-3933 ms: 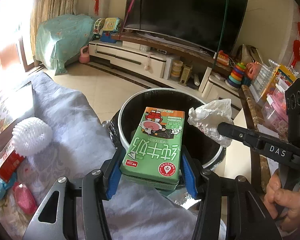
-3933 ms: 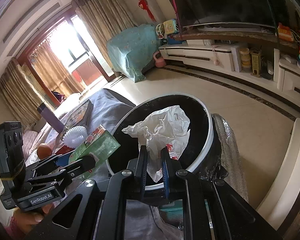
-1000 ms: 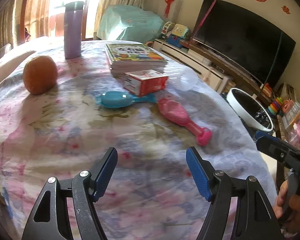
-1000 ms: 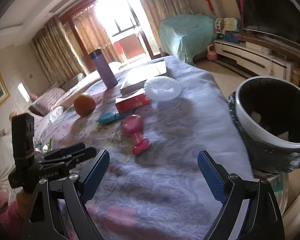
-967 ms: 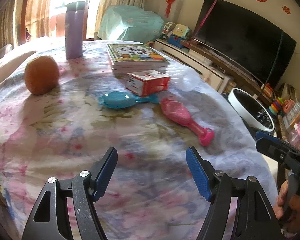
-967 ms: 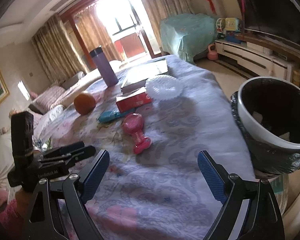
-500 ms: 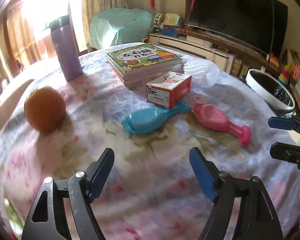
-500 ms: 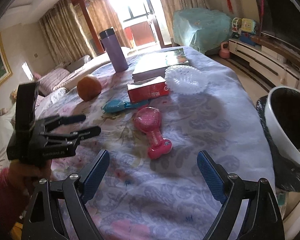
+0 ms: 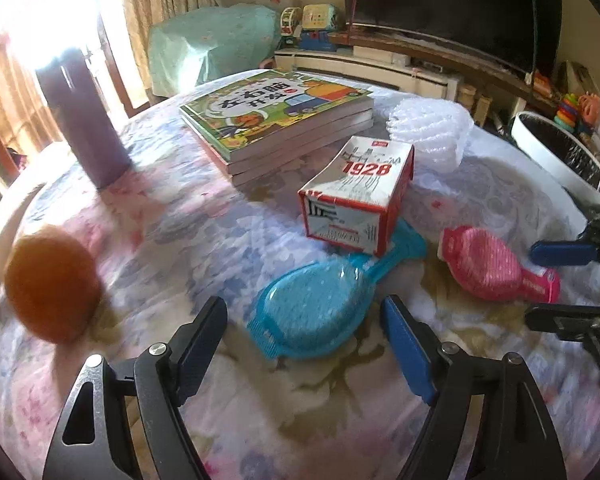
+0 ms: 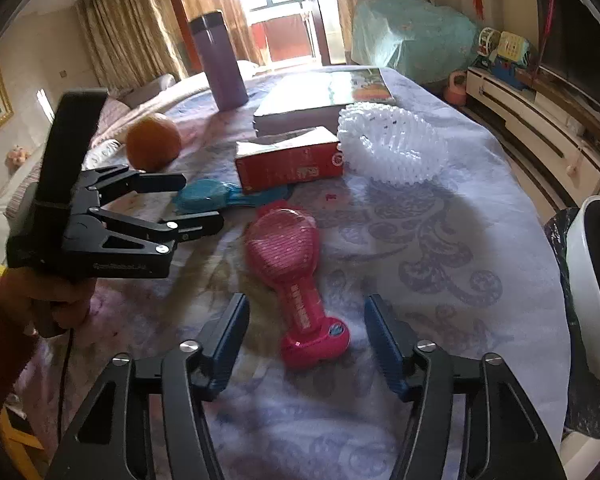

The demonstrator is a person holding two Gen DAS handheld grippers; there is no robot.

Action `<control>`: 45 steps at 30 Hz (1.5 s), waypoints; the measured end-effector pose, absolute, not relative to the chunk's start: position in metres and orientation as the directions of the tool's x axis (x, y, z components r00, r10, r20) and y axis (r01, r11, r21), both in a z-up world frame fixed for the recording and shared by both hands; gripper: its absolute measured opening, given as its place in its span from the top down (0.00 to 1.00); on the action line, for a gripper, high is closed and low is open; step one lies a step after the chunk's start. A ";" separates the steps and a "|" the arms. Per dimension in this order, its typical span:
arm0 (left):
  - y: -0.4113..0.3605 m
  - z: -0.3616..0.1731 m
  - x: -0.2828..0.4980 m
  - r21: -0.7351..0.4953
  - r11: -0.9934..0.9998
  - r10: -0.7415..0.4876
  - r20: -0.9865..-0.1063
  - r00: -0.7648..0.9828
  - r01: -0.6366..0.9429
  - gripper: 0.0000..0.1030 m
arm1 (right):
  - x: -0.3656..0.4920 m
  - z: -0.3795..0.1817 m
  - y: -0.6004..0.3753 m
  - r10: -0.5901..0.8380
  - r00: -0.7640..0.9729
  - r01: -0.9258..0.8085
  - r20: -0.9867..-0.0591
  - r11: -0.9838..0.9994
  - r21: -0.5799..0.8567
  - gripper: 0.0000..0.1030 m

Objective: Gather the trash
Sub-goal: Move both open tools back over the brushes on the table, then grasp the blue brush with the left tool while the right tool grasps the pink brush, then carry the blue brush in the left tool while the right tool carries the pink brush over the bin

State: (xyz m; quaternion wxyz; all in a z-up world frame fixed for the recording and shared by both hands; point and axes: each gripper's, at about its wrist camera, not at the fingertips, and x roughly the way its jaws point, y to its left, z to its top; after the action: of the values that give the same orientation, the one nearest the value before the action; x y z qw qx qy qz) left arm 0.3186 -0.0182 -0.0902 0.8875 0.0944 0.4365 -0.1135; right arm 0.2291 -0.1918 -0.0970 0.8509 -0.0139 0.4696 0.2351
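Observation:
On the flowered tablecloth lie a blue plastic pack, a pink plastic pack, a red-and-white carton and a white foam net. My left gripper is open, low over the near end of the blue pack, its pads clear of the pack. My right gripper has its jaws closing around the pink pack's narrow end, with the pads still apart from it. Each gripper shows in the other's view: the left gripper beside the blue pack, the right gripper at the pink pack.
An orange, a purple flask and a stack of books stand further back on the table. The white-rimmed bin with a black liner stands past the table's right edge. A TV unit lines the far wall.
Both grippers have come forward and down towards the table. The blue and pink packs now lie between their fingers. The right jaws have narrowed.

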 end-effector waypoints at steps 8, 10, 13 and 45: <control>-0.018 -0.093 0.313 0.018 0.957 -0.163 -0.791 0.589 0.289 0.44 | 0.231 -0.100 -0.192 0.362 0.447 -0.407 -0.818 0.896 0.175 0.80; -0.018 -0.092 0.307 0.007 0.963 -0.159 -0.792 0.589 0.270 0.44 | 0.227 -0.099 -0.196 0.371 0.448 -0.402 -0.813 0.896 0.188 0.80; -0.020 -0.087 0.293 -0.006 0.970 -0.152 -0.792 0.591 0.241 0.45 | 0.221 -0.096 -0.204 0.390 0.452 -0.385 -0.802 0.897 0.219 0.80; -0.128 -0.049 0.206 -0.220 0.938 -0.341 -0.728 0.595 0.268 0.45 | 0.163 -0.059 -0.325 0.378 0.575 -0.201 -0.726 0.925 0.323 0.80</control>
State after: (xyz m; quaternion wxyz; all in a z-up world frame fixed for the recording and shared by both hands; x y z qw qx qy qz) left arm 0.2058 -0.1278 -0.0491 0.8920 -0.0436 0.4162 -0.1707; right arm 0.1628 -0.3249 -0.0595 0.8814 0.1027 0.4308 0.1643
